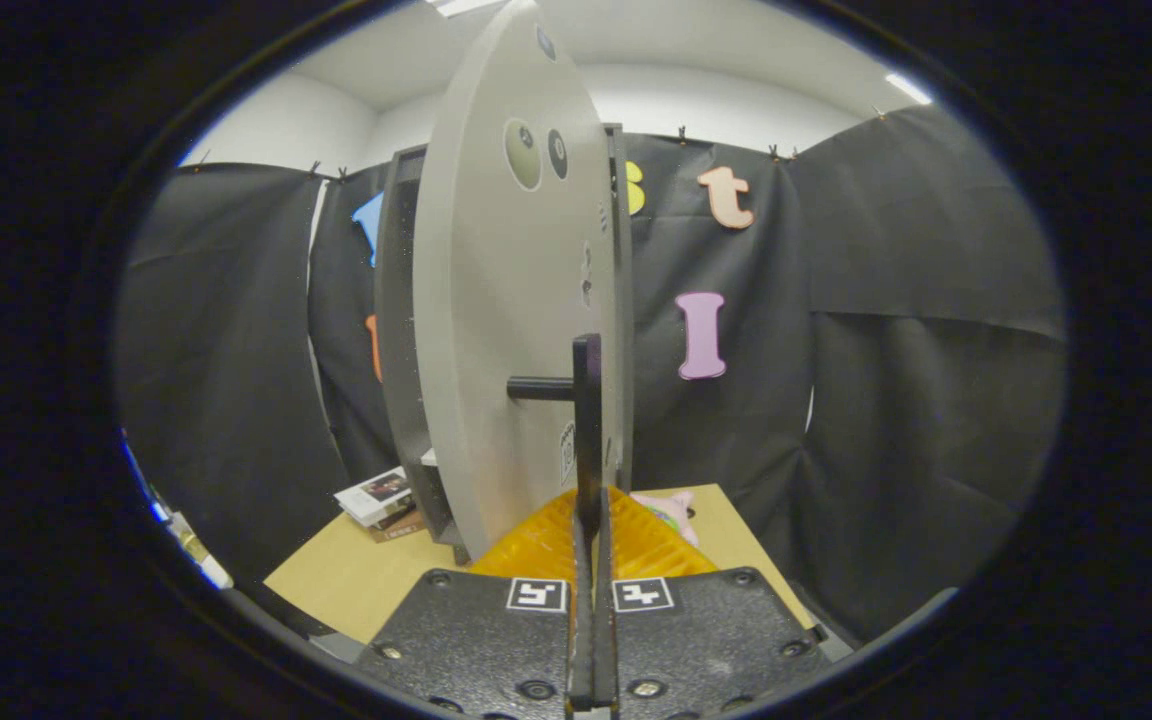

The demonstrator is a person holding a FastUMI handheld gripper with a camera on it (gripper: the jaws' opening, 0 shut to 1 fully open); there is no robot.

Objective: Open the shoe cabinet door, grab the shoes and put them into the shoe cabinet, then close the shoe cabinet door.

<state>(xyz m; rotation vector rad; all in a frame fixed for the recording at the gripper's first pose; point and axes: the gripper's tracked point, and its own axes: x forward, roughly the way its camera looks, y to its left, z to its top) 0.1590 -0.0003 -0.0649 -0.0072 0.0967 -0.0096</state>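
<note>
Grey cabinet door (496, 330), handle (584, 400) clamped between tongs (591, 520)

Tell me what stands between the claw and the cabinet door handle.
Nothing visible. The claw is closed on the dark handle bar of the grey cabinet door, which stands swung out, edge-on to the fingers.

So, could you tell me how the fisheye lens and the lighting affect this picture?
Gripper view: the flat cabinet door bulges into a curved oval, plain fisheye distortion; ceiling lights glare above; the door and its black handle look sharp; the gripper is shut on the handle, fingers meeting around the bar.
</note>
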